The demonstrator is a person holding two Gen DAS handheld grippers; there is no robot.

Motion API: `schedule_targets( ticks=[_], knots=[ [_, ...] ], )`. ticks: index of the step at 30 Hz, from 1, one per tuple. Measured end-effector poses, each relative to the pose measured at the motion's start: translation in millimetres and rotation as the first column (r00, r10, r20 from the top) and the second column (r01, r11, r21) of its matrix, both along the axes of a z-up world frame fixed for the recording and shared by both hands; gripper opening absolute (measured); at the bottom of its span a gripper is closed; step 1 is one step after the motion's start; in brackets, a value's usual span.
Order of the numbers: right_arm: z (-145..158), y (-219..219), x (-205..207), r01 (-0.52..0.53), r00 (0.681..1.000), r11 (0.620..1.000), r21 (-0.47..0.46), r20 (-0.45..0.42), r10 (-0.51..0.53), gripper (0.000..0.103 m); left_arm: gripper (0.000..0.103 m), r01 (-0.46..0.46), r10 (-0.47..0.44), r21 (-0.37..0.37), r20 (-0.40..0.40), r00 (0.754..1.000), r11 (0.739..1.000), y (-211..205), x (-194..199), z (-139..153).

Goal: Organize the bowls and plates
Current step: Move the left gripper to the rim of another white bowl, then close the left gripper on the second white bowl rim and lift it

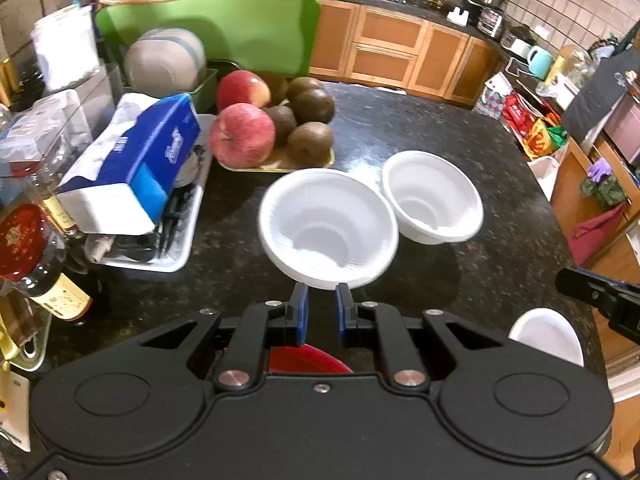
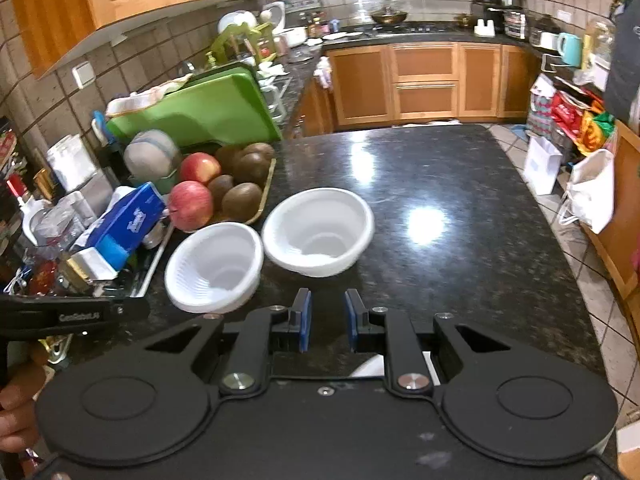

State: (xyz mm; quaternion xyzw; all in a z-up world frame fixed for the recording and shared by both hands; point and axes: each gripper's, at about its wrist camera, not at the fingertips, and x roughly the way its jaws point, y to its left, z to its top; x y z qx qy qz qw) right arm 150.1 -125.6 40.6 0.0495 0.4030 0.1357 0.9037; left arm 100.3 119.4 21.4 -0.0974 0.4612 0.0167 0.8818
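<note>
Two white bowls are near the middle of the dark granite counter. In the left wrist view my left gripper [image 1: 322,294] is shut on the near rim of the left bowl [image 1: 328,226], which is tilted and lifted; the second bowl [image 1: 432,196] rests on the counter just right of it. A red plate [image 1: 308,360] shows under the gripper and a white dish [image 1: 546,336] lies at the right. In the right wrist view my right gripper [image 2: 328,304] is open and empty, just in front of the right bowl [image 2: 318,232]; the held bowl [image 2: 214,266] is at its left.
A tray of apples and kiwis [image 1: 272,128] stands behind the bowls. A tissue pack [image 1: 132,164] lies on a white tray at the left, with bottles [image 1: 40,264] beside it. A green dish rack with bowls [image 1: 168,60] is at the back left. The counter edge [image 2: 560,240] runs along the right.
</note>
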Motion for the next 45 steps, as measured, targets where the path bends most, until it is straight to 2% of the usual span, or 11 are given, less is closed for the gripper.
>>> schedule_targets(
  ticks=[10, 20, 35, 45],
  knots=[
    [-12, 44, 23, -0.057, 0.997, 0.997, 0.043, -0.053, 0.059, 0.021, 0.021, -0.013, 0.014, 0.022, -0.007, 1.000, 1.000, 26, 19, -11],
    [-45, 82, 57, -0.036, 0.990, 0.996, 0.082, -0.133, 0.047, 0.021, 0.021, 0.055, -0.054, 0.039, -0.025, 0.998, 0.998, 39, 49, -27],
    [-77, 100, 100, 0.033, 0.976, 0.996, 0.085, -0.218, -0.013, 0.021, 0.021, 0.135, -0.133, 0.028, -0.073, 0.988, 0.990, 50, 82, -46],
    [-86, 108, 108, 0.016, 0.974, 0.998, 0.060, -0.225, -0.002, 0.021, 0.021, 0.164, -0.162, 0.015, -0.089, 0.983, 0.986, 49, 92, -52]
  ],
)
